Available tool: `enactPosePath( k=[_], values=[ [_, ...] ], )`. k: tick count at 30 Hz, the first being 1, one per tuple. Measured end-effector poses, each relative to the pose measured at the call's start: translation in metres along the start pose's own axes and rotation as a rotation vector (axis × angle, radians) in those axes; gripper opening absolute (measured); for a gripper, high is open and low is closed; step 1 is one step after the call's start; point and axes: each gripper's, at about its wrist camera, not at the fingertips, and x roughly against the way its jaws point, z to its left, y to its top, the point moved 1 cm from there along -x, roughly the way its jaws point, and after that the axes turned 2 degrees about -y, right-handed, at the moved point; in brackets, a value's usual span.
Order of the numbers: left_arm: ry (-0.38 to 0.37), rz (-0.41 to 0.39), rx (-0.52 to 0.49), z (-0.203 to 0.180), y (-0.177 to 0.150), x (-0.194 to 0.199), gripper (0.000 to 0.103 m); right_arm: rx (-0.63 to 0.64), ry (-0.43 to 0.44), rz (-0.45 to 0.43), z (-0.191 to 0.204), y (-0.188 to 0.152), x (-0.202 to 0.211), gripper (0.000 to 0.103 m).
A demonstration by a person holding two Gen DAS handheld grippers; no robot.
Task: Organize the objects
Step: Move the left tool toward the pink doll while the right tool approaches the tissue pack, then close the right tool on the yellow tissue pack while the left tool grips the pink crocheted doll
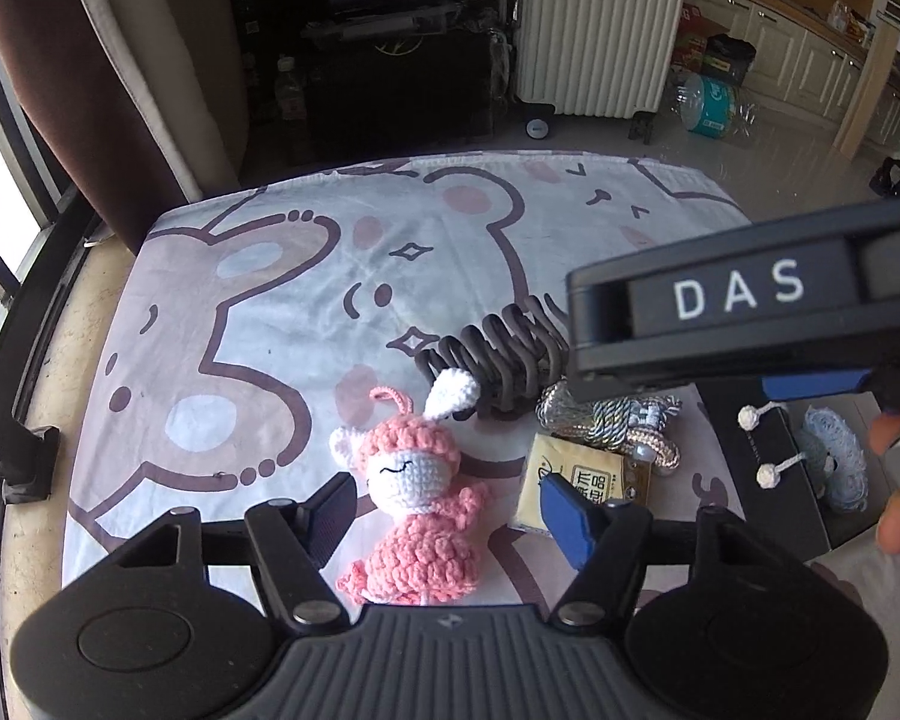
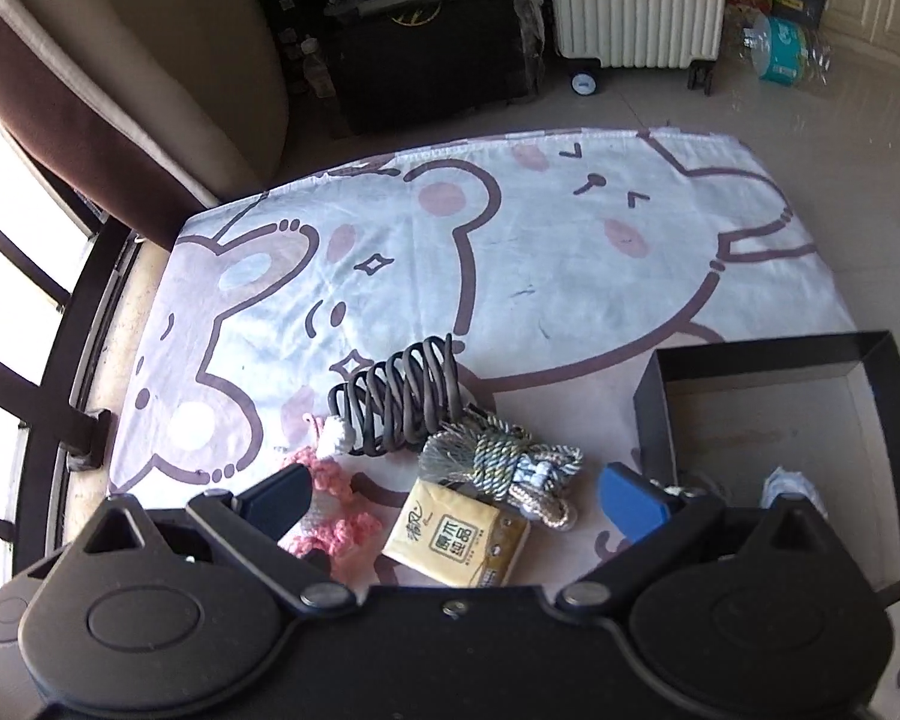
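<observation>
A pink and white crochet doll [image 1: 414, 510] lies on the cartoon-print cloth [image 1: 306, 300], between the fingers of my left gripper [image 1: 447, 516]. The jaws stand apart and neither pad touches the doll. A yellow tissue pack [image 2: 456, 540] lies below my right gripper [image 2: 456, 501], which is open and holds nothing. Beyond the pack sit a knotted tassel cord [image 2: 498, 456] and a dark spiral hair clip [image 2: 402, 402]. An open black box [image 2: 858, 372] stands at the right with a pale blue crochet piece [image 2: 792, 486] inside. The right gripper's housing [image 1: 750, 300] crosses the left wrist view.
The cloth-covered table ends at a dark window rail [image 2: 84, 324] on the left and drops to a tiled floor [image 2: 840, 138] at the far side. A person's fingers [image 1: 897, 480] show at the right edge. A white ribbed suitcase [image 2: 636, 0] stands beyond.
</observation>
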Motion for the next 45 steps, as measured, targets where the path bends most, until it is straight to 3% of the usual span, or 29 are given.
enactPosePath(
  k=[6, 9, 15, 24, 33, 39, 45],
  values=[
    [0.031, 0.033, -0.011, 0.01, -0.006, -0.014, 0.067, -0.106, 0.017, 0.094, -0.012, -0.015, -0.033, 0.102],
    [0.009, 0.054, -0.022, 0.012, -0.011, -0.02, 0.063, -0.166, 0.033, 0.133, -0.018, -0.018, -0.048, 0.093],
    [-0.008, 0.074, -0.038, 0.012, -0.015, -0.031, 0.059, -0.243, 0.083, 0.215, -0.017, -0.024, -0.072, 0.091],
    [-0.006, 0.097, -0.021, 0.018, -0.015, -0.046, 0.059, -0.285, 0.004, 0.244, -0.021, -0.025, -0.097, 0.09],
    [-0.008, 0.138, 0.009, 0.017, -0.014, -0.06, 0.059, -0.209, -0.025, 0.268, -0.009, -0.022, -0.11, 0.088],
    [-0.02, 0.181, 0.079, 0.023, -0.015, -0.067, 0.058, -0.132, -0.037, 0.285, -0.004, -0.022, -0.113, 0.078],
    [-0.04, 0.227, 0.171, 0.031, -0.014, -0.069, 0.053, -0.039, -0.017, 0.311, -0.005, -0.024, -0.111, 0.077]
  ],
)
